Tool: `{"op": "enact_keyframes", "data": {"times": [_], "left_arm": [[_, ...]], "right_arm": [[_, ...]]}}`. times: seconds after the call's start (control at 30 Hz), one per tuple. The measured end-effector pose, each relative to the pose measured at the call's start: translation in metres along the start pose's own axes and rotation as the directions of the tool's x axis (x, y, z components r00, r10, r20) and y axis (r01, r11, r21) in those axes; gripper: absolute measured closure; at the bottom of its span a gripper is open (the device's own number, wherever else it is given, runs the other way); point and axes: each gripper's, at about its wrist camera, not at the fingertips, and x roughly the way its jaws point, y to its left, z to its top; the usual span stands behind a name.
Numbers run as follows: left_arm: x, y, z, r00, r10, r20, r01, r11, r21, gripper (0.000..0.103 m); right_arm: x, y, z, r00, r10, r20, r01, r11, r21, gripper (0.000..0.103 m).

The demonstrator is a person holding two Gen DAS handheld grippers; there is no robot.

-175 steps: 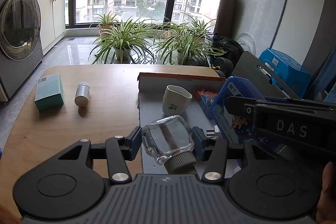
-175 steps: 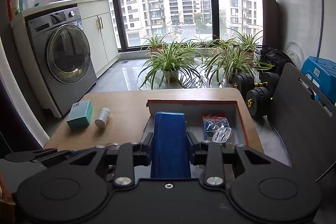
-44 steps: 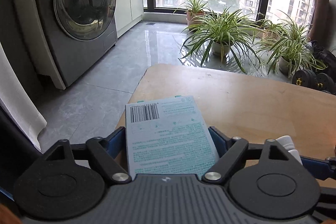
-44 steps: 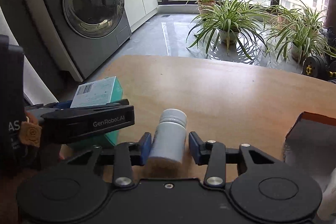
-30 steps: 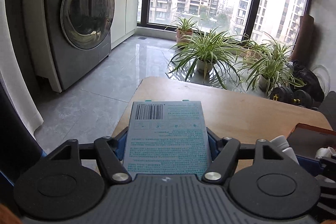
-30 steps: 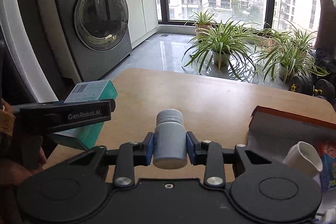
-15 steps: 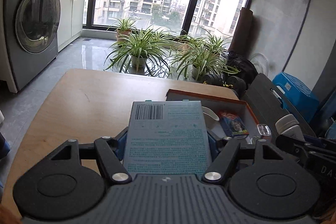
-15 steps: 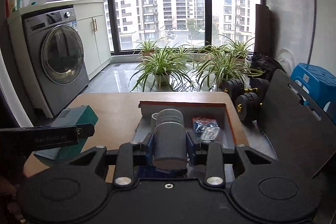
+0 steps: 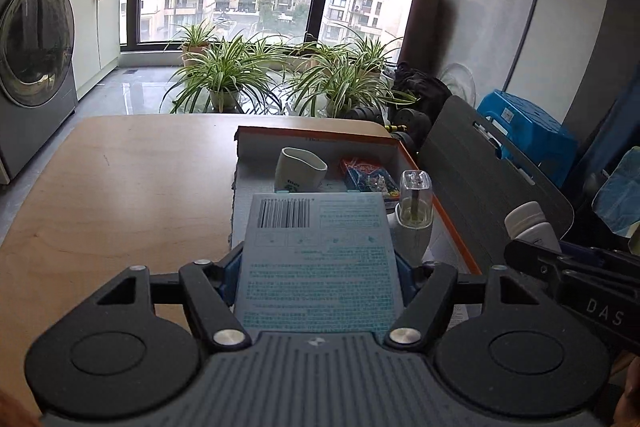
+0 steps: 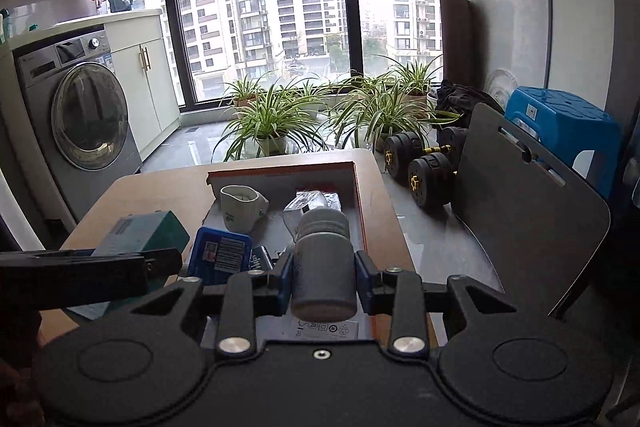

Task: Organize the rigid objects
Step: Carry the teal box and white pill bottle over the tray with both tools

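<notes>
The left tongs (image 9: pixel 318 277) clamp a teal box (image 9: pixel 318 259) and the right tongs (image 10: pixel 323 277) clamp a white bottle (image 10: pixel 323 263). Both hover above the tray (image 10: pixel 360 203), presumably to join the cup (image 10: pixel 242 207) there.

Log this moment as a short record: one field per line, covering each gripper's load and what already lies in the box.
left gripper: shut on teal carton, barcode face up
right gripper: shut on white pill bottle, cap pointing away from the camera
box: open, orange-edged, on the wooden table
in box: white cup, red and blue packet, clear glass bottle, blue case
position: both loads held above the near end of the box
</notes>
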Motion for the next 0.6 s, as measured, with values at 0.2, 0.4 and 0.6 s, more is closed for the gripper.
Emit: {"op": "enact_keyframes", "data": {"times": [0.2, 0.4, 0.6], "left_arm": [[0.003, -0.009, -0.007, 1.000, 0.009, -0.014, -0.008, 1.000, 0.010, 0.031], [0.001, -0.017, -0.012, 1.000, 0.024, -0.015, -0.024, 1.000, 0.010, 0.031], [0.001, -0.021, -0.013, 0.999, 0.027, -0.020, -0.027, 1.000, 0.015, 0.031]], "right_arm": [[0.006, 0.002, -0.002, 1.000, 0.011, -0.010, -0.011, 1.000, 0.000, 0.063], [0.008, 0.004, 0.000, 1.000, 0.014, -0.010, -0.014, 1.000, -0.004, 0.063], [0.012, 0.006, 0.001, 1.000, 0.017, -0.015, -0.018, 1.000, -0.008, 0.063]]}}
